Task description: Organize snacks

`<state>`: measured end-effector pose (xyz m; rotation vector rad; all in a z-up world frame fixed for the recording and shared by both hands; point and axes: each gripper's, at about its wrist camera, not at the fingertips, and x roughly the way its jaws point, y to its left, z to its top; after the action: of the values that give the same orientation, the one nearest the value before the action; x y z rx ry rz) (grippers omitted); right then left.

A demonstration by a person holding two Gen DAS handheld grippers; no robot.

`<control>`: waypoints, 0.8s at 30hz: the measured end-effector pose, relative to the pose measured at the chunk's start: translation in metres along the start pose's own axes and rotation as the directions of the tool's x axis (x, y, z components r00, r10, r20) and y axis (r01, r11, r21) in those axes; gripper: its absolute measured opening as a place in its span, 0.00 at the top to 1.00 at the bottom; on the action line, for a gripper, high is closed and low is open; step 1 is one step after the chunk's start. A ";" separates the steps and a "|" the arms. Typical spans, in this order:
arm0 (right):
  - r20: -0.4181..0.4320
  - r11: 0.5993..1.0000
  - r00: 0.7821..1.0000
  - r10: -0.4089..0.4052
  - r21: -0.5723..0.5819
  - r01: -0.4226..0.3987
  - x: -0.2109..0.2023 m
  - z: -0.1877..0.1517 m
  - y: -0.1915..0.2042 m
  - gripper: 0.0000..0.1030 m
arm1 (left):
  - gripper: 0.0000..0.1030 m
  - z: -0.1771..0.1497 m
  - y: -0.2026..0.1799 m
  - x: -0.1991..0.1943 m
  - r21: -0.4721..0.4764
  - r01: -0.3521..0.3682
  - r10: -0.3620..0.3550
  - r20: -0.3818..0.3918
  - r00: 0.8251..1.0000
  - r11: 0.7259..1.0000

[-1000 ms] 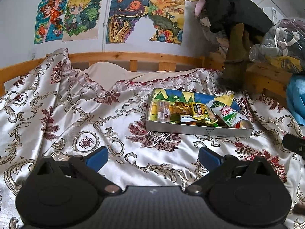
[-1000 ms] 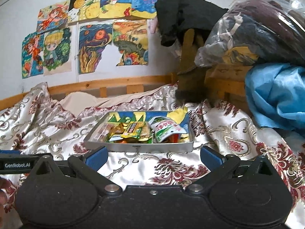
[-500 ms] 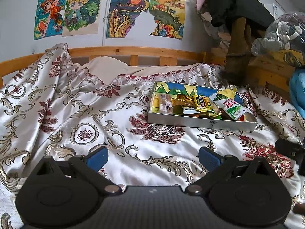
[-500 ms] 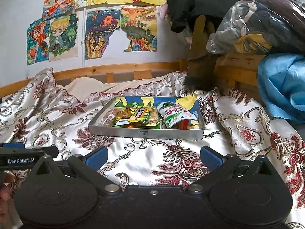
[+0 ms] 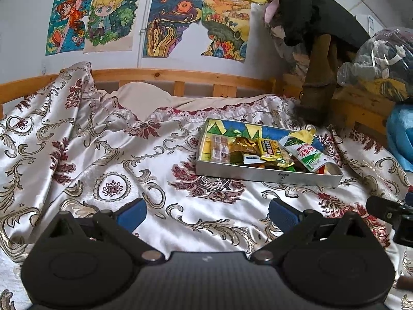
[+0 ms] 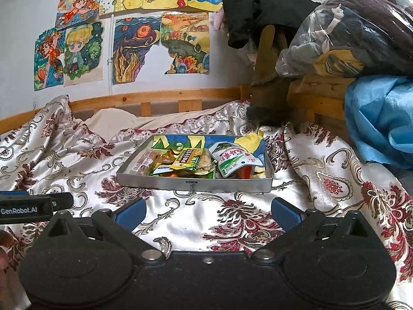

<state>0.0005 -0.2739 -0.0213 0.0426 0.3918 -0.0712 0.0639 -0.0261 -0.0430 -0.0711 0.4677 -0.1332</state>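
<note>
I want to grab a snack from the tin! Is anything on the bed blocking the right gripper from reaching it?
Nothing visible blocks it. The open right gripper faces the shallow silver metal tray of snack packets, with only bare patterned satin bedspread between them. The left gripper sits off to the side, out of that path.

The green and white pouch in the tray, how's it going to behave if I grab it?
The green and white pouch looks like glossy film, so probably floppy, light and slippery. It leans on other packets in the tray, so lifting it may shift them.
</note>
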 end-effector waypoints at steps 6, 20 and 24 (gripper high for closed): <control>0.006 1.000 1.000 -0.013 0.006 0.013 0.001 0.001 -0.003 0.01 | 0.00 -0.001 -0.002 -0.001 0.007 0.011 -0.011 0.007 1.000 1.000; 0.008 1.000 1.000 -0.014 0.004 0.014 0.001 0.001 -0.003 0.01 | 0.00 -0.001 -0.003 -0.002 0.016 0.015 -0.015 0.010 1.000 1.000; 0.006 1.000 1.000 -0.013 0.004 0.013 0.001 0.001 -0.003 0.01 | 0.00 -0.001 -0.003 -0.001 0.016 0.014 -0.014 0.010 1.000 1.000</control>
<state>0.0013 -0.2767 -0.0210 0.0436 0.3859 -0.0853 0.0616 -0.0288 -0.0433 -0.0592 0.4561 -0.1506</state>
